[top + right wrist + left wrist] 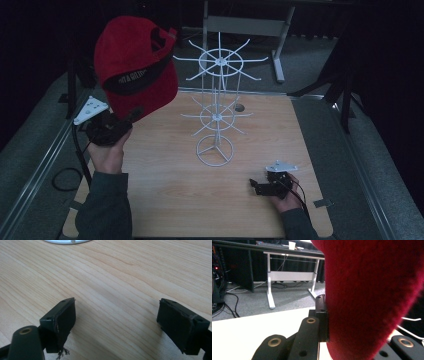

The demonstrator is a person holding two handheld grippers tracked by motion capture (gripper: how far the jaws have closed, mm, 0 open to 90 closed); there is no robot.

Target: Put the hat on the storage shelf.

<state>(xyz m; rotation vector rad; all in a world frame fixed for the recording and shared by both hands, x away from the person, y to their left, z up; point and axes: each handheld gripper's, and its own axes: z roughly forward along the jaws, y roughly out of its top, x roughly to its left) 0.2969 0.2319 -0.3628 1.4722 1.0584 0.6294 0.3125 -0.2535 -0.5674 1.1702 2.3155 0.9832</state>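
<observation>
A red cap [132, 65] with a black inner band is held up in the air above the table's left side, its opening turned toward the camera. My left gripper [120, 122] is shut on the cap's lower edge. In the left gripper view the red fabric [372, 297] presses against the black left finger [321, 315]. A white wire display rack [217, 100] with two tiers of spoke hooks stands mid-table, to the right of the cap. My right gripper [256, 186] rests low near the front right of the table, open, with bare wood between its pads [62, 317].
The wooden table [165, 190] has metal rails along both sides. The rack's round base [215, 150] sits at the centre. Behind the table stands a grey desk frame [245, 25] on carpet. A black cable [65, 177] loops off the table's left edge.
</observation>
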